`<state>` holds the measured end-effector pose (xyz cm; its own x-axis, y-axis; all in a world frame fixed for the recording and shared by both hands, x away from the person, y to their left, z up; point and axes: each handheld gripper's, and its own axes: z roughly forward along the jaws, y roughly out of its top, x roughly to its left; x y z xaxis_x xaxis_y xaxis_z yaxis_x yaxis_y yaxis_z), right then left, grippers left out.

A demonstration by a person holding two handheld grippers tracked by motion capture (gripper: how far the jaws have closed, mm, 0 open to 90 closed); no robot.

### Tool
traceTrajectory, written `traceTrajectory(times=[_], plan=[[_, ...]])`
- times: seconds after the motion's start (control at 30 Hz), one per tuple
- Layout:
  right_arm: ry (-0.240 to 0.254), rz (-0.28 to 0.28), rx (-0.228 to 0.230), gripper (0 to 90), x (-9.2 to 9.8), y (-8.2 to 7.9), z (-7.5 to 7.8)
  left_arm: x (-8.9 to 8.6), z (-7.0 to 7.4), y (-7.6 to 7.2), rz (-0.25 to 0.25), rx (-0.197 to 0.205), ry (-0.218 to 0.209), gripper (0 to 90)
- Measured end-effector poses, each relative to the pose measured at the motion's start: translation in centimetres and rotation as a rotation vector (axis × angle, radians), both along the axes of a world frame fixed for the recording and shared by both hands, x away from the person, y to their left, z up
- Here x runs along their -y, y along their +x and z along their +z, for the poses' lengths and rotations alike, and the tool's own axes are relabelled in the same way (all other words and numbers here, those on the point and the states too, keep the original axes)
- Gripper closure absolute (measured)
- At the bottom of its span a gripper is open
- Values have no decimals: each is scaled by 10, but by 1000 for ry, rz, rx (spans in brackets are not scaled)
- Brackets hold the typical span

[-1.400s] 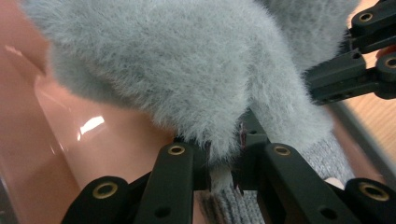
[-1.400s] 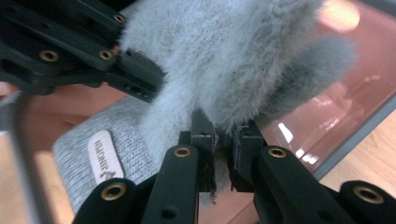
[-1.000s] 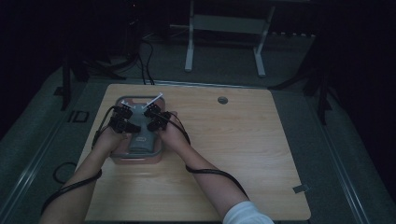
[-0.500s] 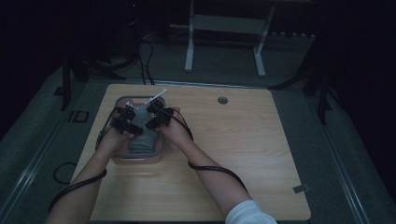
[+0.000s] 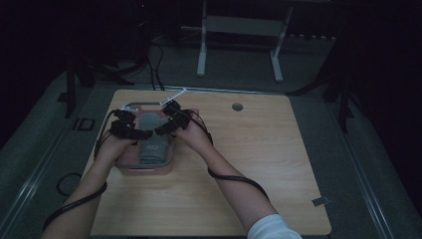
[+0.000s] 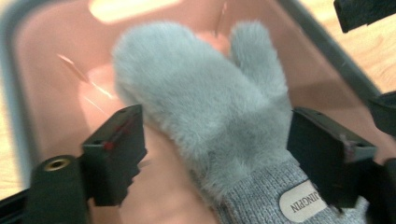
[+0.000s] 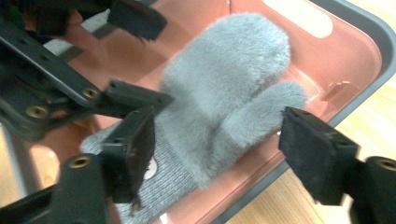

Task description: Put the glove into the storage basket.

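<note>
- Both grippers are sitting a little higher over the pink tub (image 5: 130,169) than a second ago, when they were pressed low and close together into it, and the jaws of each have just been opening.
- Seen from the high view, the left gripper (image 5: 130,130) and the right gripper (image 5: 168,123) are hovering side by side above the far half of the tub, with the person's forearms reaching in from the near edge of the wooden table (image 5: 278,164).
- In the left gripper view, the left gripper (image 6: 219,154) is standing with its jaws wide apart, the pads sitting clear on either side of the grey mitten (image 6: 205,112) and not pressing on it.
- In the right gripper view, the right gripper (image 7: 215,149) is likewise spread wide, its pads (image 7: 135,149) hanging free above the mitten without gripping it.
- The grey mitten (image 7: 224,93) is lying flat on the floor of the tub (image 7: 355,42), fluffy part and thumb pointing toward the far end, knitted cuff with its white label (image 6: 301,201) nearest the grippers.
- The tub is resting on the left part of the table, near its far edge.
</note>
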<state>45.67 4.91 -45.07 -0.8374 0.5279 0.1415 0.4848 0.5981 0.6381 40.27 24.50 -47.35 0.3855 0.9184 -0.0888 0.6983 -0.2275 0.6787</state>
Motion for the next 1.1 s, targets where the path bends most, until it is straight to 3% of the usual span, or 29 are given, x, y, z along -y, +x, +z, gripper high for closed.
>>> traceTrajectory(times=[0.13, 0.27, 0.43, 0.73, 0.93, 1.1], plan=[[28, 21, -1, 203, 5, -2, 3, -2, 6, -11, -8, 40, -36, 162], [15, 85, 42, 168, 10, -11, 6, 0, 12, -26, -36, 71, -47, 163], [17, 111, 70, 168, 16, -20, 9, 9, 17, -47, -90, 102, -63, 163], [-13, 139, 103, 169, 30, -34, 8, 27, 24, -71, -178, 137, -85, 163], [-1, 139, 112, 169, 46, -43, 5, 41, 28, -88, -257, 163, -89, 163], [12, 126, 113, 169, 61, -47, 1, 56, 24, -99, -309, 167, -106, 163]])
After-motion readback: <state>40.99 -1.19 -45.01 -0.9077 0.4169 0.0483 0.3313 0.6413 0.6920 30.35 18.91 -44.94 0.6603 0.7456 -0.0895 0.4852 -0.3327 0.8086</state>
